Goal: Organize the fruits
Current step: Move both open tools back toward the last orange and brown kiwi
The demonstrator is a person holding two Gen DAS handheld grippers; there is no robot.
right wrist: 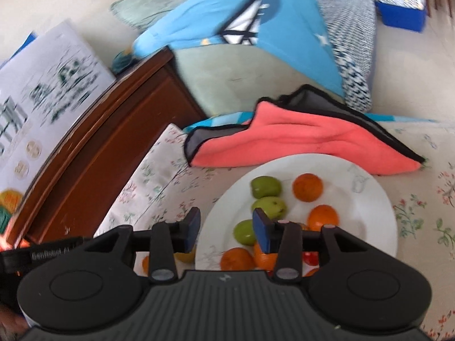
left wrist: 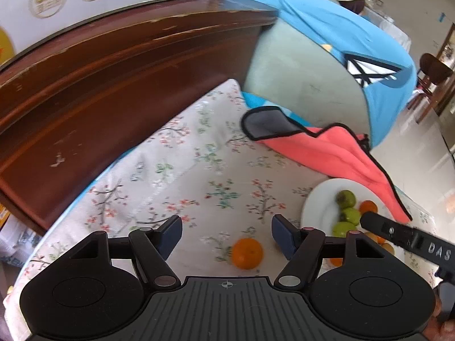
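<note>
The left gripper hangs over the floral tablecloth with its jaws spread wide and nothing between them. A lone orange lies on the cloth just below and slightly right of the gap, nearer the right-hand finger but not touching it. To the right, part of the white plate shows, with green fruits and an orange on it; the other gripper's black body crosses in front of the plate's near side.

The right gripper is also spread, holding nothing, and hovers over the near left rim of the white plate. Its left finger sits outside the rim above the cloth, its right finger over the plate. Just beyond the fingertips lie three green fruits in a line; oranges sit to their right and nearer the camera, partly hidden by the gripper. A small red fruit peeks out beside the right linkage.

Beyond the plate lies a folded coral towel with black edging, then a blue cloth draped over a pale green cushion, with a dark wooden frame to the left.
</note>
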